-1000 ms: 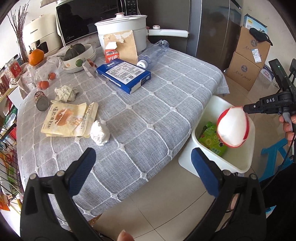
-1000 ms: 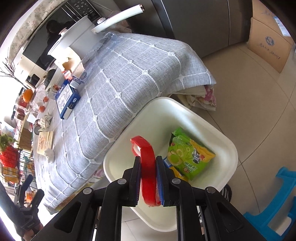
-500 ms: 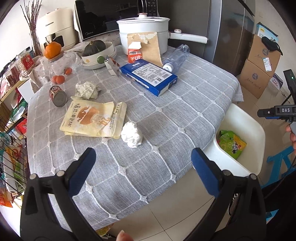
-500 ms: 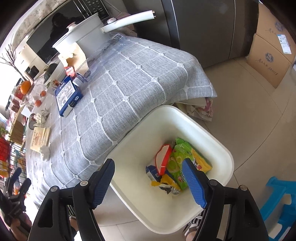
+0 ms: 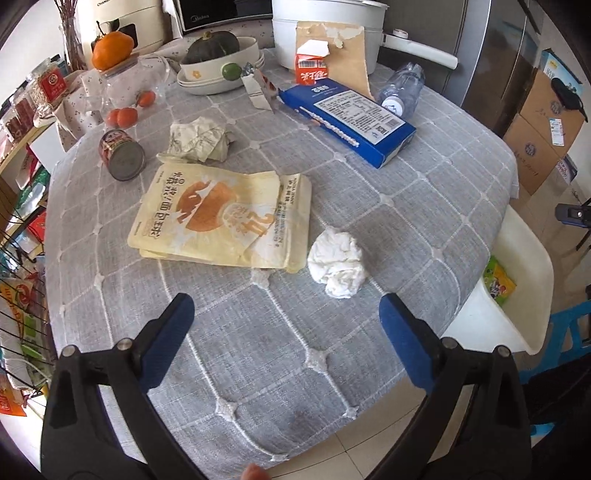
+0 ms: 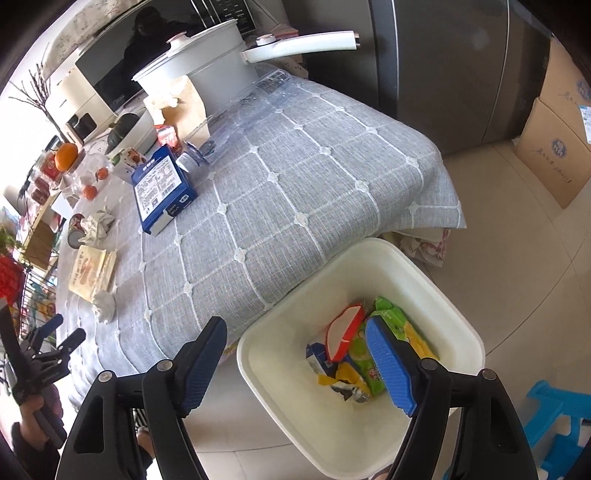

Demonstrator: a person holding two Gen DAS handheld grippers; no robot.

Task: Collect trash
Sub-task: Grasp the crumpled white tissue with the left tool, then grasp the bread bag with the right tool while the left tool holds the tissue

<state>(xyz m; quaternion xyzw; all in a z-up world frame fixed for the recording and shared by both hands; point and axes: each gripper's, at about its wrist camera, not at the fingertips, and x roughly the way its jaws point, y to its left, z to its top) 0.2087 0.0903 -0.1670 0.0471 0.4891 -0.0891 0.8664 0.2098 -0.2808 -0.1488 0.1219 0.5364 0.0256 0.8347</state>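
Observation:
My left gripper (image 5: 286,321) is open and empty above the near table edge, just short of a crumpled white tissue (image 5: 338,266) and a flat yellow food bag (image 5: 221,218). A crumpled paper wad (image 5: 199,140), a tipped can (image 5: 122,151) and a blue box (image 5: 349,120) lie farther back. My right gripper (image 6: 295,354) is open and empty over the white bin (image 6: 436,295), which holds a red-and-white bowl (image 6: 343,332) and a green snack bag (image 6: 391,347). The bin (image 5: 532,266) also shows at the right of the left wrist view.
A white pot (image 5: 325,33), a bowl with a squash (image 5: 218,59), a plastic bottle (image 5: 402,88), a red carton (image 5: 312,70), oranges (image 5: 112,50) and a microwave stand at the table's back. Cardboard boxes (image 6: 554,147) and a blue stool (image 6: 561,413) are on the floor.
My right gripper opened and dropped the red-and-white bowl into the bin. My left gripper moved forward over the table toward the white tissue.

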